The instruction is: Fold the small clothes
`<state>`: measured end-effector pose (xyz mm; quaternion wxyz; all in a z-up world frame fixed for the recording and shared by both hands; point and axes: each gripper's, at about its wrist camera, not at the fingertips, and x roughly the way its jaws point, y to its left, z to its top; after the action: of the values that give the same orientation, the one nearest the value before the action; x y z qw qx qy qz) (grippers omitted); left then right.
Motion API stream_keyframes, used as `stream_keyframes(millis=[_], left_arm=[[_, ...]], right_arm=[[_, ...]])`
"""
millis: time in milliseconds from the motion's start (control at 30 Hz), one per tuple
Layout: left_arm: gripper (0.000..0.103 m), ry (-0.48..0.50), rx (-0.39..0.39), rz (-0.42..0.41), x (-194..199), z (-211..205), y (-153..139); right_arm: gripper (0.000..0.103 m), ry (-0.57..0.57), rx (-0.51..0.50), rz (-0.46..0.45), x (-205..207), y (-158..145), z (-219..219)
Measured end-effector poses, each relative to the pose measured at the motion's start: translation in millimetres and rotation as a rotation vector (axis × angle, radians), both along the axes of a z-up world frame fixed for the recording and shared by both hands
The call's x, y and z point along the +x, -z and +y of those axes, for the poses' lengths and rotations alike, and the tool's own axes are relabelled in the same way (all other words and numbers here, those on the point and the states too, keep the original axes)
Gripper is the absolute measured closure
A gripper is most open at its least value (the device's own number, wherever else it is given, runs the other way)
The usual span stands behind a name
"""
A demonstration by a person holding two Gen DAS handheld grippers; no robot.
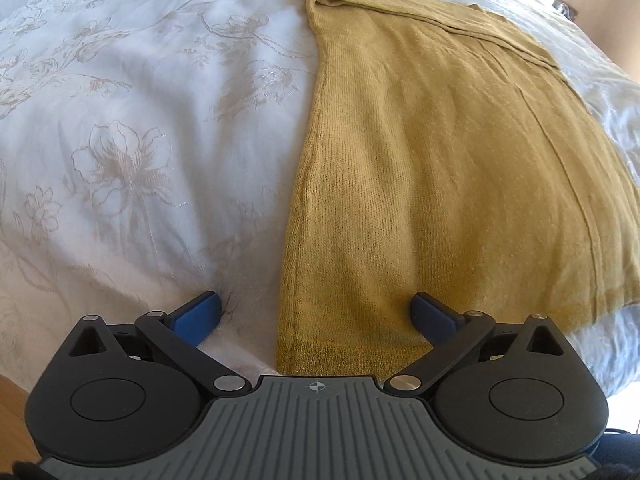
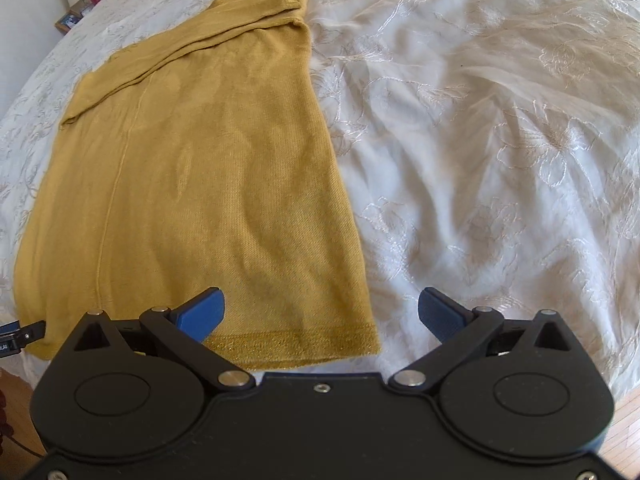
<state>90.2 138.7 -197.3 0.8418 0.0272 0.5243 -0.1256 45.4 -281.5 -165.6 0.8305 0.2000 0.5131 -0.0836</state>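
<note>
A mustard-yellow knit top [image 1: 440,168] lies flat on the white bed, its sleeves folded in across the far end. It also shows in the right wrist view [image 2: 208,184]. My left gripper [image 1: 316,316] is open and empty, hovering over the top's near left hem corner. My right gripper [image 2: 322,312] is open and empty over the near right hem corner. The tip of the left gripper [image 2: 22,332] shows at the left edge of the right wrist view.
A white bedspread with embroidered flowers [image 1: 120,160] covers the bed on both sides of the top [image 2: 500,160]. A lamp and a picture frame [image 2: 74,4] stand on a far-left nightstand. Wooden floor [image 2: 628,420] shows below the bed's near edge.
</note>
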Motion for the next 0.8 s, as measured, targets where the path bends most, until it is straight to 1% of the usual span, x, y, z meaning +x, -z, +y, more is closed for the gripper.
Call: stream_keyframes(millis=[133,167,200,233,267,367,533,700,800], left_arm=[[0.000,0.012,0.002,0.007,1.9,-0.8,-0.1],[0.000,0.018,0.004,0.010,13.7,-5.2,0.4],[0.000,0.024,0.007,0.013,17.0,-8.2,1.7],[0.000,0.030,0.010,0.015,17.5,-8.5,2.1],[0.000,0.037,0.013,0.019,28.7,-12.0,2.2],[0.000,0.047,0.021,0.025,37.2,-18.4,6.0],[0.000,0.034,0.037,0.013,37.8,-22.7,8.7],[0.000,0.024,0.028,-0.035,27.0,-22.5,10.9],[0.000,0.022,0.022,-0.049,25.3,-21.6,11.0]], right_arm=[[0.001,-0.041,0.034,-0.007,-0.3,5.9,2.1],[0.001,-0.051,0.047,-0.007,1.8,8.4,1.6],[0.001,-0.057,0.061,-0.007,3.0,10.6,0.5],[0.001,-0.059,0.076,-0.006,4.1,13.5,-1.3],[0.001,-0.056,0.091,-0.004,5.6,16.1,-3.4],[0.001,-0.035,0.110,-0.006,8.5,23.2,-8.6],[0.000,-0.018,0.154,-0.022,5.7,33.1,-13.3],[0.000,-0.007,0.196,-0.077,-4.5,36.3,-20.5],[0.000,-0.012,0.204,-0.107,-11.0,37.0,-22.8]])
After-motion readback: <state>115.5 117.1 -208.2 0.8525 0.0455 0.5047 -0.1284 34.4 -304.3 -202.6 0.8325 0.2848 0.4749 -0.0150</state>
